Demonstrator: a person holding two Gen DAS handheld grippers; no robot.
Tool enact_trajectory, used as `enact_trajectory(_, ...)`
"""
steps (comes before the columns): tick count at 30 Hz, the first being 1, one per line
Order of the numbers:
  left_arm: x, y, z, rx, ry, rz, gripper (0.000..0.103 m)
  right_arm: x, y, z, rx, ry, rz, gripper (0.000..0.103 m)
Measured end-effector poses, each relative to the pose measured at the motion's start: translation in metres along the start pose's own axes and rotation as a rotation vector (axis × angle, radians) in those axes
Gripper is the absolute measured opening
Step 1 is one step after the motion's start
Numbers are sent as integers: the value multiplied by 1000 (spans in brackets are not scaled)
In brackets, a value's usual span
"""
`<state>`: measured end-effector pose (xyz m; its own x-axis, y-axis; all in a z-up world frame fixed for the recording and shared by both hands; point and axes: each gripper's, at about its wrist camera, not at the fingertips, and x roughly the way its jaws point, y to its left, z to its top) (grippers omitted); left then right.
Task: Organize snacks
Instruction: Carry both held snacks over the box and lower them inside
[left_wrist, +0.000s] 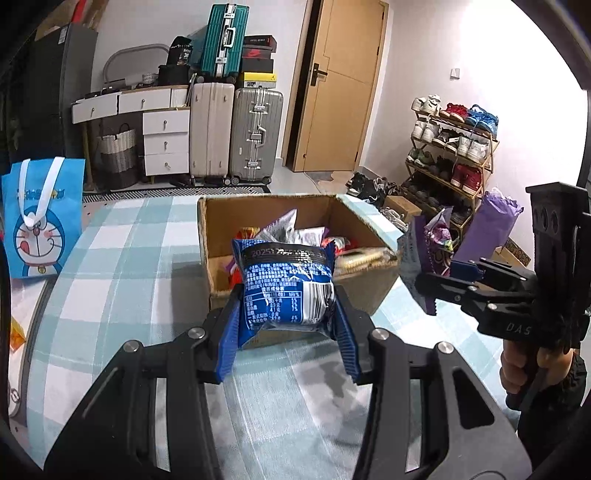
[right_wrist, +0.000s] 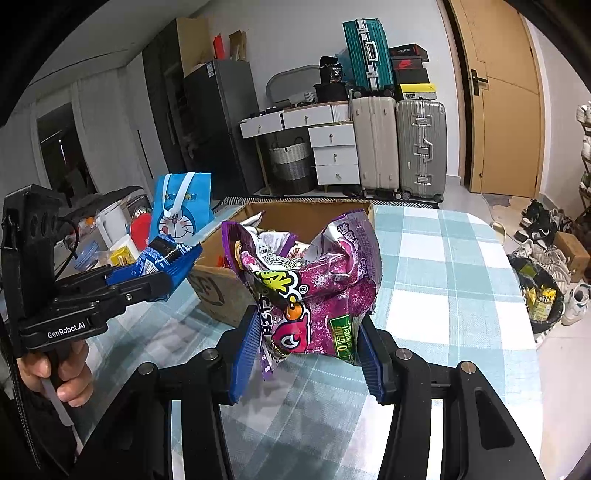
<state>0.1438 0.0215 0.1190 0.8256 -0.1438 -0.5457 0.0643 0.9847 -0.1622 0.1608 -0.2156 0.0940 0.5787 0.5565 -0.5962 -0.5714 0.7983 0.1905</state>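
My left gripper (left_wrist: 286, 314) is shut on a blue snack packet (left_wrist: 286, 284) and holds it above the table just in front of the cardboard box (left_wrist: 266, 210). The box holds several snack packets (left_wrist: 295, 232). My right gripper (right_wrist: 306, 339) is shut on a crumpled purple snack bag (right_wrist: 314, 288), held above the table in front of the box (right_wrist: 314, 210). The right gripper (left_wrist: 428, 291) with its purple bag (left_wrist: 421, 258) shows at the right of the left wrist view. The left gripper (right_wrist: 173, 269) with its blue packet (right_wrist: 155, 258) shows at the left of the right wrist view.
The table has a blue-and-white checked cloth (left_wrist: 122, 258). A blue Doraemon bag (left_wrist: 42, 218) stands at the table's left edge, also in the right wrist view (right_wrist: 183, 210). Suitcases (left_wrist: 236, 136), drawers, a shoe rack (left_wrist: 454, 147) and a door stand behind.
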Motion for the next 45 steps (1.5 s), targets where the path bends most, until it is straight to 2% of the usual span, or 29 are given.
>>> enact_trajectory(8, 18, -3, 22, 17, -1, 11, 42, 12, 9, 22, -27, 1, -4, 50)
enact_trajectory(22, 84, 6, 41, 21, 57, 11, 42, 59, 12, 57, -46, 45, -12, 50)
enact_trajectory(28, 103, 15, 44, 18, 54, 28, 42, 77, 3, 65, -14, 50, -23, 50)
enact_trajectory(38, 122, 18, 59, 40, 18, 70, 43, 92, -4, 68, 14, 7, -27, 50)
enact_trajectory(41, 130, 19, 61, 43, 23, 72, 43, 99, -5, 68, 19, 13, -27, 50)
enact_trajectory(45, 144, 24, 59, 33, 68, 61, 43, 108, -8, 68, 21, 29, -27, 50)
